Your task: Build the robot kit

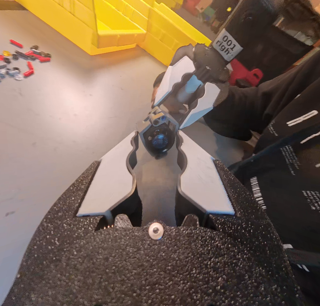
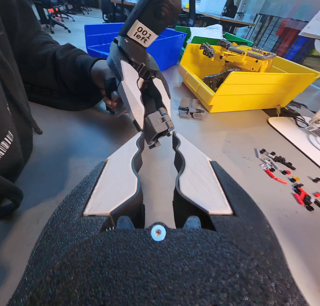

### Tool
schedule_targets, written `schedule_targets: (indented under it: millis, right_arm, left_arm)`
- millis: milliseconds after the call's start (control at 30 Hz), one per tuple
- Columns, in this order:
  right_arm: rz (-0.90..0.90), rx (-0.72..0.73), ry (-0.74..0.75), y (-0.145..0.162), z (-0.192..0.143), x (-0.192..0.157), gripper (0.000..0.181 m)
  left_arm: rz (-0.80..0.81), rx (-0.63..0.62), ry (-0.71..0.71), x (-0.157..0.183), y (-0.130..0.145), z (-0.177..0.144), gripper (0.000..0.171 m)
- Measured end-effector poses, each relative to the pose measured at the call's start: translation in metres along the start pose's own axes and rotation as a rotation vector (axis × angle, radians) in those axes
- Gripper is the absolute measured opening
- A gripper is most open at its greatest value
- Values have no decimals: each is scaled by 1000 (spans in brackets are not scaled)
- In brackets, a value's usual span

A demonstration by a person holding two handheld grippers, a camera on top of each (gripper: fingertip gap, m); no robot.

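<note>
Above the near middle of the table (image 1: 69, 124), the left gripper (image 1: 157, 134) pinches a grey brick-built block (image 1: 158, 142), light, rigid, slick plastic best held across flat sides, while the right gripper (image 2: 157, 136) straddles its end, grip unclear

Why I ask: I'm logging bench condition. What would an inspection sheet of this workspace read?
Surface: grey table, scuffed with dark marks.
Job's things: grey brick assembly, held above the table where both grippers meet.
Clutter: loose red and black parts; grey plates; yellow bin holding a yellow tracked model; blue bin; green bin.
Grippers: left gripper shut on the assembly; right gripper tips flank its end, grip unclear.
Cables: black cables beside the yellow bin.
Surroundings: office chairs and desks behind.
</note>
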State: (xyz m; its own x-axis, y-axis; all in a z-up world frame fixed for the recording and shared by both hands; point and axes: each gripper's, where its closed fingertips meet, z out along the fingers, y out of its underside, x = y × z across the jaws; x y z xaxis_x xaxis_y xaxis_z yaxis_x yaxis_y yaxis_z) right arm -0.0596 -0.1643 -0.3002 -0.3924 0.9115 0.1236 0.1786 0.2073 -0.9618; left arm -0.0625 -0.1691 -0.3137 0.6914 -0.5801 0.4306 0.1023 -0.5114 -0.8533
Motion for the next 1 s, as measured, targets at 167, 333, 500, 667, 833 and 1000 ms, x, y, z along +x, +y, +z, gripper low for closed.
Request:
schedule_targets:
  millis: [167,333,500,667,833,1000]
  right_arm:
    - [27,-36,36,6,1,9,33]
    - [34,-74,56,11,4,11,33]
    - [53,-87,79,14,2,16,33]
    - [77,-92,102,16,0,21,33]
    - [55,-115,99,19,0,19,33]
    - [14,-163,71,26,3,12,33]
  left_arm:
    - [71,-88,-190,-29,10,-4,42]
    - [136,-232,-240,-34,32,2,43]
    - [143,-312,-251,-37,45,2,40]
    - [203,-331,-268,-36,48,2,43]
    - [215,-318,-248,-35,44,-2,47]
    - [267,-306,-221,-29,40,-3,44]
